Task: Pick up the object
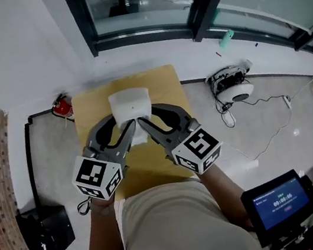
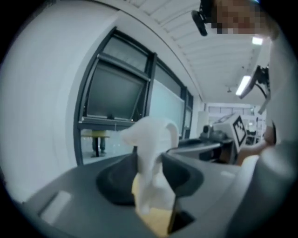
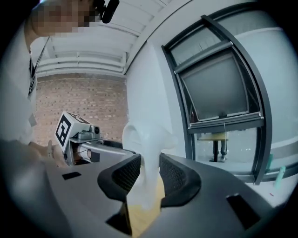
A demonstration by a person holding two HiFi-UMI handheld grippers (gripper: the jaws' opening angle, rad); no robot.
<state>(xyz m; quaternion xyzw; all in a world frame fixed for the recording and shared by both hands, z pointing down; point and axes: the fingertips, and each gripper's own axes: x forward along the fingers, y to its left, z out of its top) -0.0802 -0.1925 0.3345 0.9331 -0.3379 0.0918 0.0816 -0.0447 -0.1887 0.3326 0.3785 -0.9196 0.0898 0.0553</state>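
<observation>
A white, soft-looking object (image 1: 130,105) is held up over a yellow wooden tabletop (image 1: 90,106), pinched from below by both grippers. My left gripper (image 1: 129,127) comes in from the lower left and is shut on the object's lower edge. My right gripper (image 1: 145,124) grips the same edge from the lower right. In the left gripper view the white object (image 2: 151,139) rises out of my left gripper (image 2: 149,174), squeezed between the dark pads. The right gripper view shows the white object (image 3: 146,139) clamped the same way in my right gripper (image 3: 149,175).
A red item (image 1: 62,106) lies at the tabletop's left corner. A white device with cables (image 1: 231,85) sits on the floor to the right. There is a black box (image 1: 43,231) at lower left and a lit tablet screen (image 1: 281,204) at lower right. A dark window frame (image 1: 146,33) runs along the back.
</observation>
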